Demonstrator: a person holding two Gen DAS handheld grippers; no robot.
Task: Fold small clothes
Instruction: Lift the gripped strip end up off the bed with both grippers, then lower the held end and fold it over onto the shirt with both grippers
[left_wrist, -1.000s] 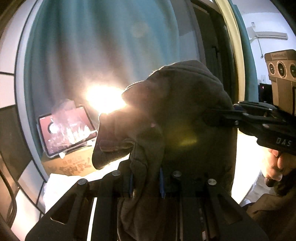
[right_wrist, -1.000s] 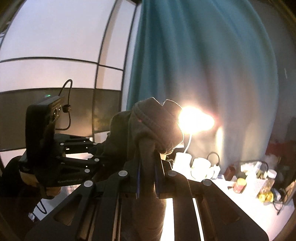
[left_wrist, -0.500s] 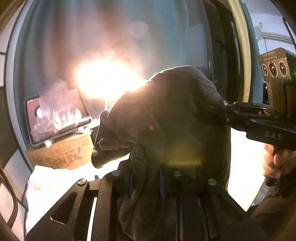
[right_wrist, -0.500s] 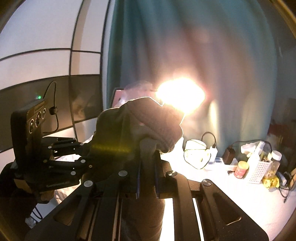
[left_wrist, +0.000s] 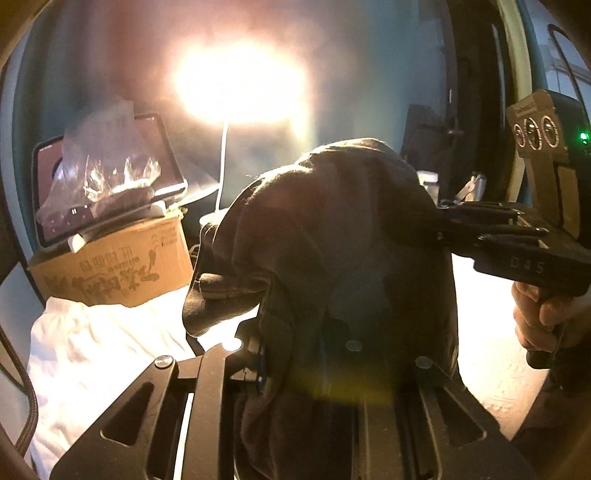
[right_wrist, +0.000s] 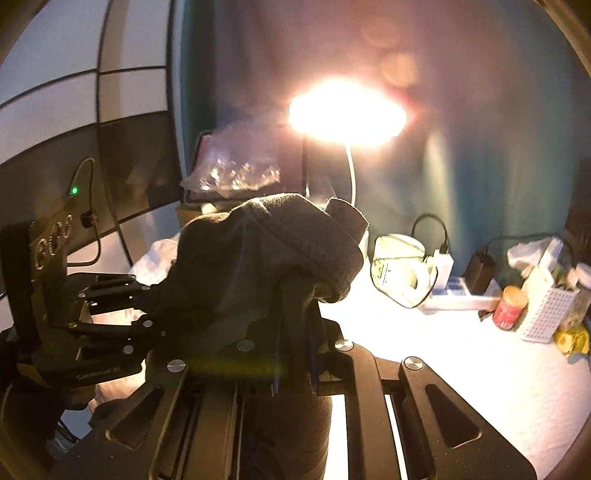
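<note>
A small dark grey knitted garment (left_wrist: 332, 243) hangs bunched in the air between both grippers, above the white table (left_wrist: 110, 354). My left gripper (left_wrist: 288, 369) is shut on its lower part; cloth hides the fingertips. My right gripper (right_wrist: 293, 362) is shut on another fold of the garment (right_wrist: 273, 258). In the left wrist view the right gripper (left_wrist: 436, 225) comes in from the right and bites the cloth's edge. In the right wrist view the left gripper (right_wrist: 147, 306) holds the cloth from the left.
A bright desk lamp (left_wrist: 240, 81) glares at the back. A cardboard box (left_wrist: 114, 262) carries a tablet (left_wrist: 103, 184) at back left. White cloth (left_wrist: 92, 362) lies below it. Mugs (right_wrist: 399, 269), chargers, a red can (right_wrist: 513, 306) and a white basket (right_wrist: 546, 314) stand at the right.
Both grippers have tilted downward with the garment still held; the lamp, box and table items now sit higher and fuller in view. Grip is unchanged.
</note>
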